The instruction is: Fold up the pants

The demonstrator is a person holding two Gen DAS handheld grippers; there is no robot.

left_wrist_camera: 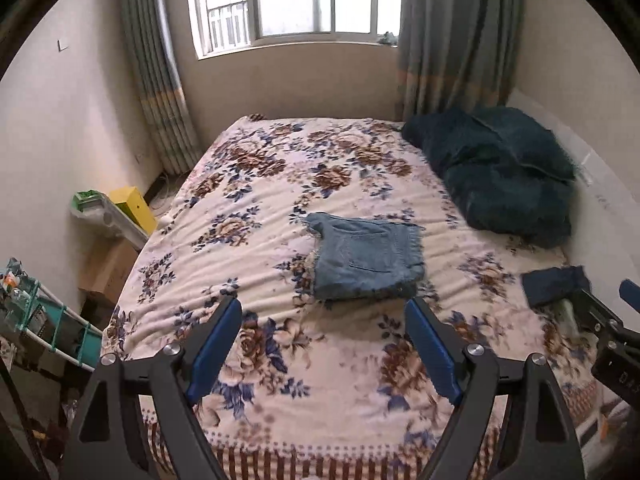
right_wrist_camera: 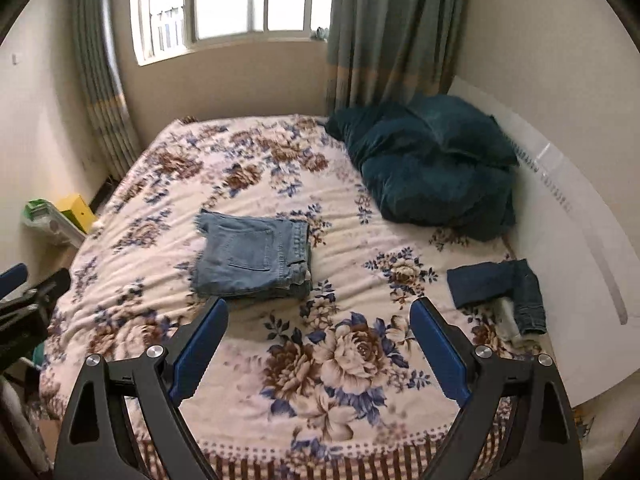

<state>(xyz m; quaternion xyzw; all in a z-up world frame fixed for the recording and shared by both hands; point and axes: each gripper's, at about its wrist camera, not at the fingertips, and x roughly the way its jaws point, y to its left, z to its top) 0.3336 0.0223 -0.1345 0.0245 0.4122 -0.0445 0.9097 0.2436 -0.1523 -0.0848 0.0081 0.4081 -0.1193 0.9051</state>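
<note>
— Above the near end of the bed, how do the two tongs stand?

— Both hang in the air with their jaws spread wide and nothing between them. The left gripper (left_wrist_camera: pixel 323 307), black-framed with blue pads, points down the bed toward the window; the right gripper (right_wrist_camera: pixel 319 307) is built the same and points the same way. Neither one touches cloth.

— And where are the pants?

— The light blue denim pants with frayed hems (left_wrist_camera: pixel 366 258) lie folded into a thick, roughly square stack on the middle of the bed, a back pocket facing up. In the right wrist view the same stack (right_wrist_camera: pixel 253 258) sits just beyond the left fingertip, with the waistband and belt loops along its right edge.

— What do they rest on?

— A cream blanket printed with brown and blue flowers (left_wrist_camera: pixel 248 216), which covers the whole bed and shows light wrinkles.

— Anything else on the bed?

— A smaller dark blue denim garment (right_wrist_camera: pixel 496 286) lies folded near the right edge, well apart from the light stack. A rumpled dark teal plush blanket (right_wrist_camera: pixel 436 172) is heaped at the far right corner, against the white headboard panel (right_wrist_camera: pixel 580 240).

— And beyond the bed?

— A bright window (left_wrist_camera: pixel 296 0) flanked by grey-green curtains (left_wrist_camera: pixel 452 40), and a yellow box (left_wrist_camera: pixel 134 206) on the floor to the left.
</note>
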